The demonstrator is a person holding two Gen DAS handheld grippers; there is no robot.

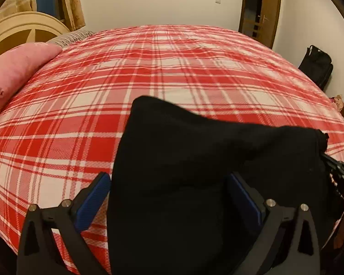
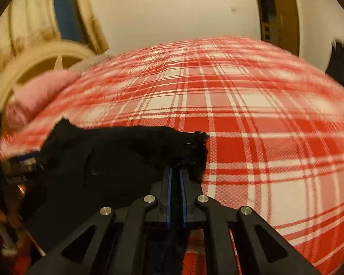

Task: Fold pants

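The black pants [image 1: 195, 160] lie bunched on the red and white plaid bedspread [image 1: 149, 64] near its front edge. My left gripper [image 1: 172, 194] stands open, its blue pads [image 1: 96, 197] wide apart with the dark cloth between them; neither pad visibly presses on it. In the right wrist view my right gripper [image 2: 175, 171] is shut on a frayed edge of the pants [image 2: 117, 160], lifting that corner slightly. From the left wrist view the right gripper [image 1: 339, 176] shows at the cloth's right corner. The left gripper [image 2: 23, 162] appears blurred at the far left.
A pink pillow [image 1: 18, 73] lies at the bed's left by the cream headboard [image 1: 23, 23]. A black bag [image 1: 316, 66] stands on the floor beyond the right side, near a wooden door [image 1: 259, 11]. Plaid bedspread stretches beyond the pants.
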